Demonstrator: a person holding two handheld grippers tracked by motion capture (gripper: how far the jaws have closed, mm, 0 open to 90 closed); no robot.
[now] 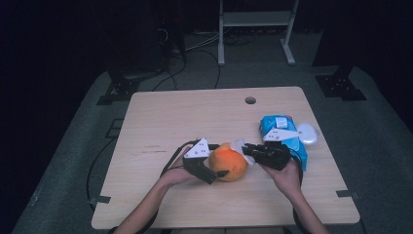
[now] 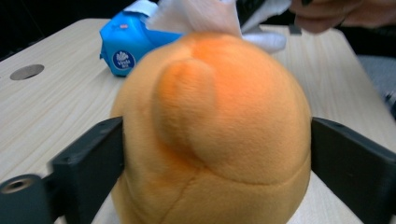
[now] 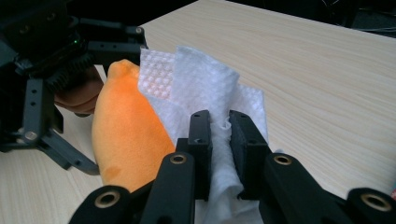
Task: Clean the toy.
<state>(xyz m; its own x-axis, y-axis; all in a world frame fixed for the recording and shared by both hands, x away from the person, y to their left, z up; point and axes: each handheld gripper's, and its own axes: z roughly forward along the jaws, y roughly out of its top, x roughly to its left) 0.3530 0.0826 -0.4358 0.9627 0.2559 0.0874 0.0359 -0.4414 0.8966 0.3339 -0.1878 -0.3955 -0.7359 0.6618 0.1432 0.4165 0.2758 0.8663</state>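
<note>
Left gripper (image 1: 216,171) set wide around the orange plush toy (image 1: 228,162); in the left gripper view the jaws flank the plush on either side, the left one touching its flank, the right one at its edge, with contact too close to call. No firm squeeze evident; treated as open about the toy rather than clamped. Right gripper (image 3: 219,128) pinched nearly closed on a white wipe (image 3: 201,84), the sheet bunched between the jaws and fanning out above them. Wipe lying against the far side of the plush, touching its surface.

Plush toy located on the bench (image 1: 160,126), near the front edge, between the two grippers. Blue wipe packet (image 1: 282,131) resting behind the right gripper, apart from the toy, a white lid or flap beside it.

Step in hand, as judged: wiping the plush, left side steadying, right side applying the cloth. Steadying hold looks loose at present.

Next move, as judged: firmer closure of the left gripper on the plush to stop it rolling, then a stroke of the wipe across the fabric. Soft, rounded body likely to deform and slip under side pressure; light, even contact advised. Loose wipe may fold or drag out of the pinch.
</note>
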